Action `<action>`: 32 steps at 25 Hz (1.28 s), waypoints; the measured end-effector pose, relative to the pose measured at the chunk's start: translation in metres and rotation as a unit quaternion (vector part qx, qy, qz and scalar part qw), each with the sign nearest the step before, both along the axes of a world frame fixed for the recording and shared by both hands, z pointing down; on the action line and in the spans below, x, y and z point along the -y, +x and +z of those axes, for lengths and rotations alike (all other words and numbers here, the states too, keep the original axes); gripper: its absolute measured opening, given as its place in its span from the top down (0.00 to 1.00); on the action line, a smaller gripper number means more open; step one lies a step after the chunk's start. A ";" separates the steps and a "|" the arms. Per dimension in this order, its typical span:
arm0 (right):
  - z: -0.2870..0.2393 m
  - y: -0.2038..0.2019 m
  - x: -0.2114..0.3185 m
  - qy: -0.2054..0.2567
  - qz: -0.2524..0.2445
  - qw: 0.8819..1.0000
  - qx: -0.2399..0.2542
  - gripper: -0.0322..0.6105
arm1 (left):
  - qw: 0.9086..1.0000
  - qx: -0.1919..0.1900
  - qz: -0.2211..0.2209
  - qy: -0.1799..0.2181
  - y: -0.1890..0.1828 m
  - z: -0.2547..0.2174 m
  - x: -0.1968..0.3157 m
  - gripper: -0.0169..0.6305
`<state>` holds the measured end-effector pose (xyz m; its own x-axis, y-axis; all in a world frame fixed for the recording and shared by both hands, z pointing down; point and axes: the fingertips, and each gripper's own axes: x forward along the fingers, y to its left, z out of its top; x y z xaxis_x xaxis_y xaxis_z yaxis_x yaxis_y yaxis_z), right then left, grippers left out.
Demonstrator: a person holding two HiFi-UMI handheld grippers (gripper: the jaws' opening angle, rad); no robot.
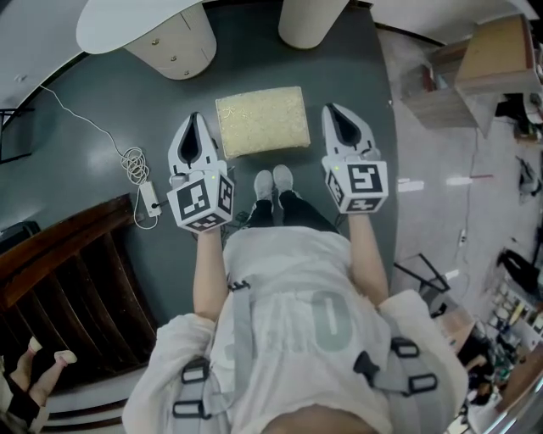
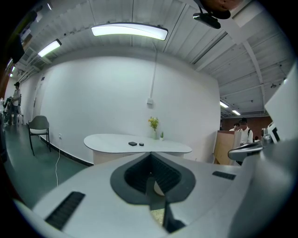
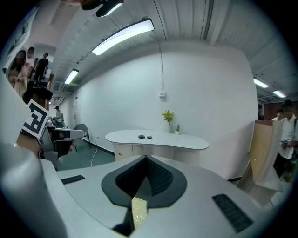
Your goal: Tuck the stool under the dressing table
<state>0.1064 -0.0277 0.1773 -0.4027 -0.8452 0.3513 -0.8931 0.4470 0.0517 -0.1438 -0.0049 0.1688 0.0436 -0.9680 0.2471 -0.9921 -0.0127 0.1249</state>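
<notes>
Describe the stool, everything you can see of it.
The stool shows from above as a rectangular seat with rounded corners, covered in cream, fuzzy-looking fabric. Its legs are hidden beneath. It stands on the dark floor, clear of the dressing table, not yet tucked under. Nothing lies on it. The left hand-held gripper and right hand-held gripper, both shut, flank its sides; contact cannot be told. The person's shoes are just short of its near edge.

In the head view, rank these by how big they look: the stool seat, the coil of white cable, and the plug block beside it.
1. stool seat: clearly largest.
2. coil of white cable and plug block: about alike, the coil rounder, the block longer; I won't rank them.
</notes>
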 end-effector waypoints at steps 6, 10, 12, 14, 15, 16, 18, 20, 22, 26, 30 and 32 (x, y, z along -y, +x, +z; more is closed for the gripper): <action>0.003 0.009 0.020 0.009 0.005 1.000 0.008 0.95 | 1.000 0.011 -0.017 0.011 0.002 -0.011 0.009 0.97; 0.006 0.012 0.030 0.003 0.002 1.000 0.008 0.95 | 0.999 0.017 -0.027 -0.002 0.005 -0.005 0.018 0.97; 0.007 0.014 0.032 0.001 -0.001 1.000 0.009 0.95 | 0.999 0.024 -0.025 -0.002 0.011 -0.005 0.020 0.97; 0.009 0.015 0.033 0.002 -0.003 1.000 0.010 0.95 | 0.999 0.034 -0.019 0.002 0.015 -0.005 0.020 0.97; 0.009 0.015 0.033 0.003 -0.003 1.000 0.011 0.95 | 0.999 0.039 -0.016 0.005 0.017 -0.006 0.020 0.97; 0.008 0.014 0.034 0.006 -0.004 1.000 0.012 0.95 | 0.999 0.042 -0.014 0.007 0.018 -0.006 0.020 0.97; 0.006 0.012 0.034 0.009 -0.010 1.000 0.019 0.95 | 0.999 0.043 -0.009 0.011 0.019 -0.007 0.020 0.97; 0.004 0.008 0.034 0.005 -0.023 0.999 0.028 0.94 | 0.999 0.036 0.009 0.008 0.024 -0.004 0.021 0.96; 0.005 0.003 0.033 -0.001 -0.038 0.998 0.046 0.78 | 0.999 0.019 0.041 0.004 0.034 0.001 0.023 0.69; 0.007 0.002 0.037 0.006 -0.029 0.997 0.075 0.38 | 0.998 -0.019 0.055 0.001 0.037 0.007 0.026 0.49; 0.012 0.004 0.036 -0.006 -0.024 0.997 0.072 0.36 | 0.999 -0.007 0.046 -0.014 0.030 0.013 0.026 0.48; 0.018 0.006 0.035 -0.014 -0.023 0.998 0.065 0.36 | 0.999 -0.007 0.044 -0.017 0.027 0.017 0.024 0.48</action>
